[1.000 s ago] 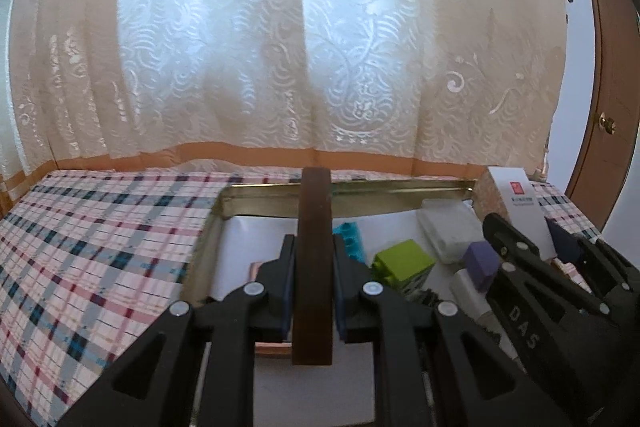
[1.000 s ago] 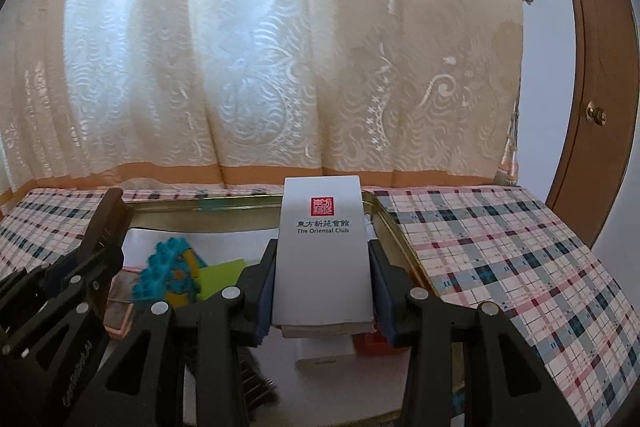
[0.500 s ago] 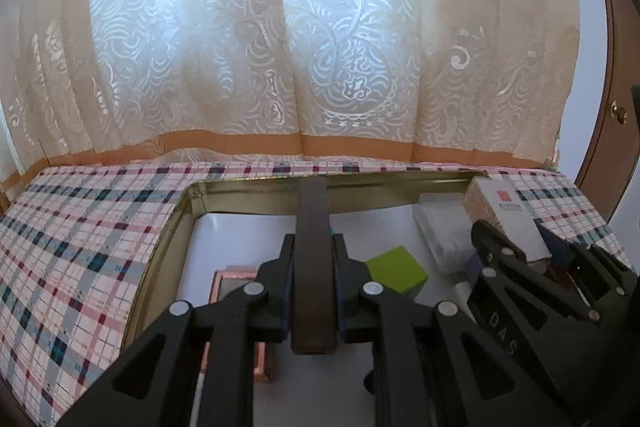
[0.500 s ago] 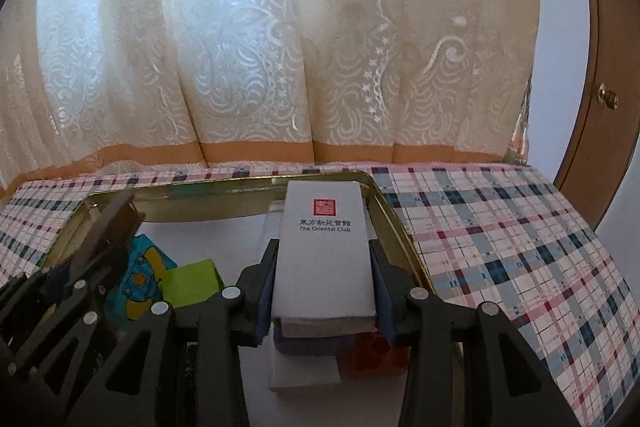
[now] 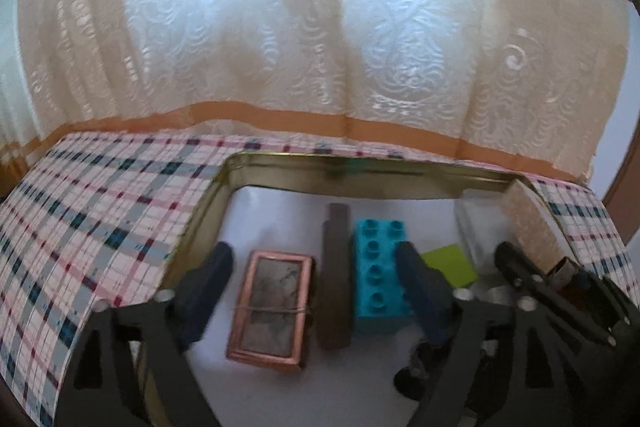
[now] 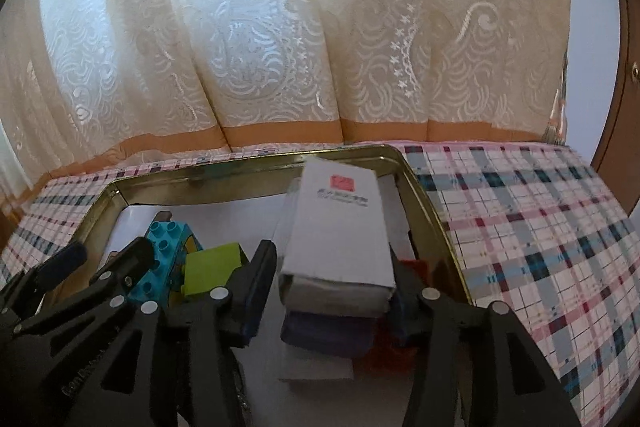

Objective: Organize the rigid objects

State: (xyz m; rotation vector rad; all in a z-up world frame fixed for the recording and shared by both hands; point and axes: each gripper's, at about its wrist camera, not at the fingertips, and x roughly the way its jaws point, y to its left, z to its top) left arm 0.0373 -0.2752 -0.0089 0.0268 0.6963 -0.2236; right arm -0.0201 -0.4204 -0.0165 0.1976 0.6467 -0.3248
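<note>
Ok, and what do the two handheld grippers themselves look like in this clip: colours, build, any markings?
Both are matte black plastic. The left gripper has triangular cut-out linkage arms, silver pivot rivets and dark blue pads on its fingers. The right gripper has the same build: black arms with triangular cut-outs, silver rivets, blue-faced pads. Embossed lettering on the left gripper's arm in the right wrist view is too blurred to read. No cables, hands or sleeves show.

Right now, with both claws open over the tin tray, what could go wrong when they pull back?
1. The white box rests tilted on a purple block; the right claw straddles it closely, so a finger could tip it.
2. The dark wooden strip stands on edge between the copper-framed tile and the teal brick. The left claw may topple it.
</note>
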